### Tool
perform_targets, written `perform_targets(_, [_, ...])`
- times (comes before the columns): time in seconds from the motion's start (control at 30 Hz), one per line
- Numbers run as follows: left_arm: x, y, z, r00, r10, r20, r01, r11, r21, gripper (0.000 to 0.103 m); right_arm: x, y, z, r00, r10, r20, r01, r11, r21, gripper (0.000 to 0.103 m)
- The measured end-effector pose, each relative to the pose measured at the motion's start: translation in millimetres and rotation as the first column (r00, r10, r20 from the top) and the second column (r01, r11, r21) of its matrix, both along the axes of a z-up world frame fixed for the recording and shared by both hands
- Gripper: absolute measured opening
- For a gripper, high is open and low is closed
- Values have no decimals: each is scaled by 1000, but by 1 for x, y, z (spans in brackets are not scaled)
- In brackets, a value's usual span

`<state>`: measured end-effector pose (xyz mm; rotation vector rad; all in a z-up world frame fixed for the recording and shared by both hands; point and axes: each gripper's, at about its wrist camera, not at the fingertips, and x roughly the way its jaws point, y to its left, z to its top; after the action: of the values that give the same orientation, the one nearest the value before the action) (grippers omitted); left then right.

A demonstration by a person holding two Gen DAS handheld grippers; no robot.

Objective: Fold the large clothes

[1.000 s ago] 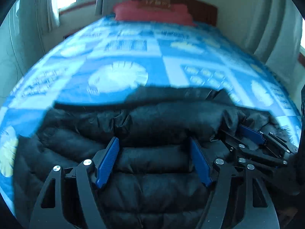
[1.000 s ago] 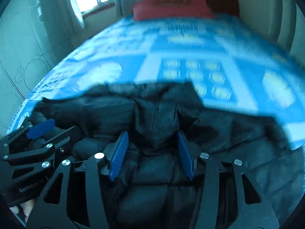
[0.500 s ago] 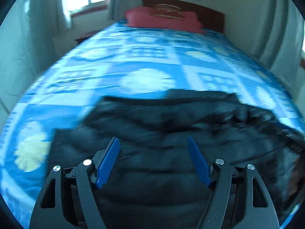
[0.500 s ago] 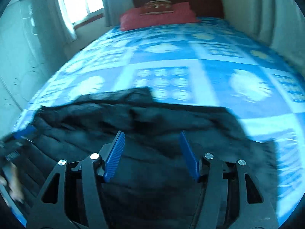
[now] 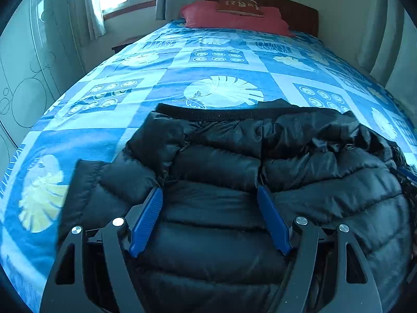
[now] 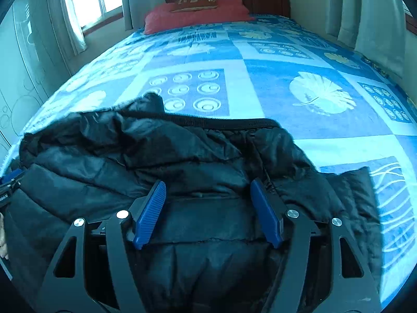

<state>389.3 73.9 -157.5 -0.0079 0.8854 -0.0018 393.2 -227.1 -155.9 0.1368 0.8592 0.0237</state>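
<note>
Both the left gripper [image 5: 209, 195] and right gripper [image 6: 207, 191], jaws spread and empty, have pulled apart over the black puffer jacket [image 5: 260, 182] (now settled at the bed's [image 5: 219, 60] near edge), so that fold looks placed.

the jacket [image 5: 221, 161] near edge seems cut off below.

Both wrist cameras sat low and close over the black quilted puffer jacket [image 5: 260, 172] at the near end of the blue patterned bedspread [image 5: 219, 62], facing the far red pillow [image 6: 195, 13]. They shared jacket, bedspread and pillow; the left view looked from further left.
</note>
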Motion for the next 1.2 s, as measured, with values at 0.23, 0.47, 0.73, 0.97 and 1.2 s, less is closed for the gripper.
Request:
perform_targets(0.23, [-100,46,44,993,92,78,-90,995,-39,77,-100,-36,39,996,-80,44,80,997,-5,75])
perform_targets(0.47, [-201,101,26,943,334,-14,-329,920,-211,81,-183,-76,7,978,-190,-83,198,975,104,76])
perform_targets(0.73, [-215,109,-13,944,305,-125,-325,792,-517,81,-198,-72,-20,973,-197,-123,221,947,234,73])
perform_targets(0.97, [-209,108,-19,941,317,-114,-324,756,-568,37,-207,-62,-8,985,-163,-65,175,939,297,25])
perform_targets(1.2, [-239,109,-1,952,296,-75,-288,786,-547,26,-230,-59,6,989,-141,-45,148,939,309,17])
